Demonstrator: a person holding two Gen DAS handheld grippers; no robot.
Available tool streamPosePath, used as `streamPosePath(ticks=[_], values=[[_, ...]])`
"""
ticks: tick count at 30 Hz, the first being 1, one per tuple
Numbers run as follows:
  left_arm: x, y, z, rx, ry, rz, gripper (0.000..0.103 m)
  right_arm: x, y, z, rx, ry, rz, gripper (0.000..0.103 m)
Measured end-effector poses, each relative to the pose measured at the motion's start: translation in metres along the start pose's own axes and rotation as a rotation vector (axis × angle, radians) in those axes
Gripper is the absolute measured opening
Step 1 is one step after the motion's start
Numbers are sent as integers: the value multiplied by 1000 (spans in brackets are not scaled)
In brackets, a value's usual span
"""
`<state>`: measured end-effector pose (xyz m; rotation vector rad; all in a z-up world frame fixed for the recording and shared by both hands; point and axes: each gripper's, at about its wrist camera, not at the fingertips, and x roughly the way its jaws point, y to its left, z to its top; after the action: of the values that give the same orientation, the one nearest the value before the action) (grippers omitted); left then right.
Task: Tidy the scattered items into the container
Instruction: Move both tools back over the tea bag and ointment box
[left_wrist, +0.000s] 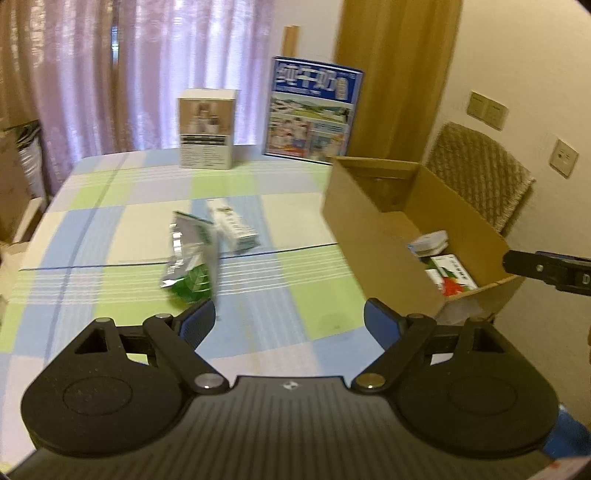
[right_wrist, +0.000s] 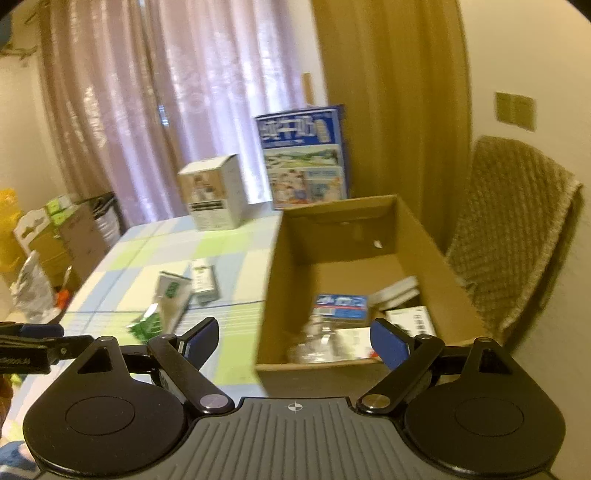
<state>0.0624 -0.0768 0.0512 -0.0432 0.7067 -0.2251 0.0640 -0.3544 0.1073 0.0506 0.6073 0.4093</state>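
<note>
An open cardboard box (left_wrist: 351, 229) (right_wrist: 273, 280) stands at the right of the checked tablecloth. Inside it lie a blue-labelled pack (right_wrist: 341, 306), a white box with a red and green print (left_wrist: 452, 275) and other small packs. On the cloth, left of the box, lie a silver and green foil pouch (left_wrist: 190, 258) (right_wrist: 162, 306) and a small white carton (left_wrist: 232, 227) (right_wrist: 204, 282). My left gripper (left_wrist: 290, 319) is open and empty, just short of the pouch. My right gripper (right_wrist: 295, 338) is open and empty at the box's near rim.
A white carton (left_wrist: 207, 129) (right_wrist: 214, 192) and a tall blue milk box (left_wrist: 314, 110) (right_wrist: 304, 157) stand upright at the table's far edge before curtains. A chair with a woven cover (left_wrist: 480, 173) (right_wrist: 513, 229) stands behind the cardboard box. Boxes and bags (right_wrist: 55, 240) crowd the floor left of the table.
</note>
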Motion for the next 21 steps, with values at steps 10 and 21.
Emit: streamPosePath(ticks=[10, 21], values=[[-28, 48, -18, -37, 20, 89, 88, 18, 56, -14, -77, 44, 96, 92], [-42, 91, -33, -96, 27, 140, 89, 38, 84, -25, -128, 91, 136, 94]])
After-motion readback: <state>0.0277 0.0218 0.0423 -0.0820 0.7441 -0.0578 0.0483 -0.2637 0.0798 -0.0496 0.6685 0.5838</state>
